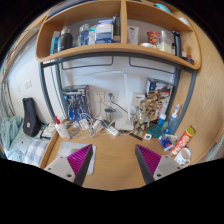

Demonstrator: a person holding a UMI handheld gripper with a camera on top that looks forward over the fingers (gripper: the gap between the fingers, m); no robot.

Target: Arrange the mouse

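My gripper [113, 153] hovers over a bare wooden desk [112, 150]. Its fingers are wide apart, with magenta pads [80, 158] on their inner faces and nothing between them. A small pale rounded thing [111, 128], possibly the mouse, lies far beyond the fingers near the back of the desk, next to a tangle of cables [92, 124]. I cannot tell its shape for sure.
A wooden shelf [120, 52] with boxes and bottles hangs above the desk. A black object [31, 117] stands at the left. Bottles, a blue cup [159, 131] and a colourful packet [179, 146] crowd the right side. A white sheet [62, 158] lies by the left finger.
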